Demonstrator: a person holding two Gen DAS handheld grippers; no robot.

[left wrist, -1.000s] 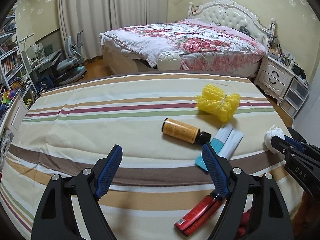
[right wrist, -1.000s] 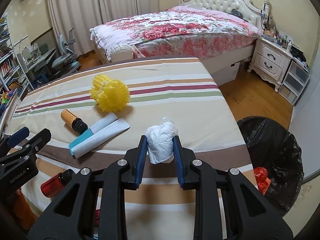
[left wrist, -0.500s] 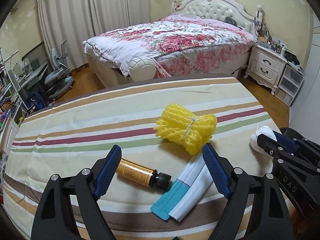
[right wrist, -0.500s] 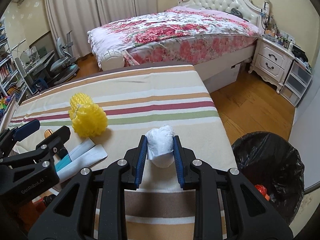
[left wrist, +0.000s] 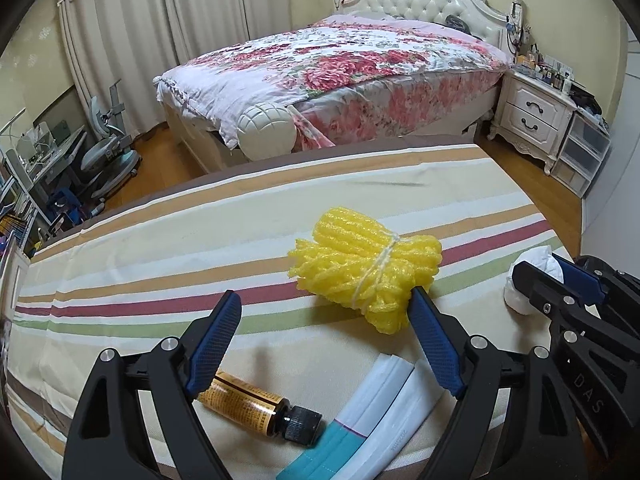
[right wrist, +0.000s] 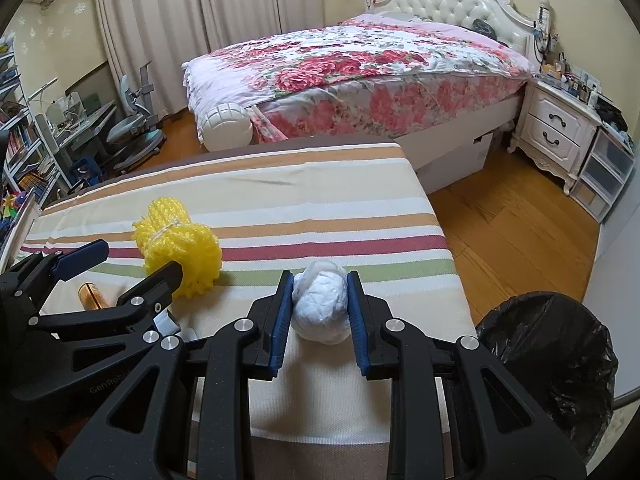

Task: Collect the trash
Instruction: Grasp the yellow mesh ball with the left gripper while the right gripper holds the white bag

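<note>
left gripper (left wrist: 324, 320) nearer yellow netting (left wrist: 364, 268)

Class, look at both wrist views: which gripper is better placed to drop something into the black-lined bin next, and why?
Right. The right gripper is shut on the white paper wad, and the bin sits just beside it. The left gripper is open and empty, facing the yellow foam net.

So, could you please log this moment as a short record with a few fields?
surface: striped tablecloth
left hand-held gripper: open, nothing between its jaws, over the amber bottle
right hand-held gripper: shut on the white tissue wad
loose on cloth: yellow foam net bundle, amber bottle, white and teal packets
bin: black-lined trash bin on the floor, right of the table
</note>
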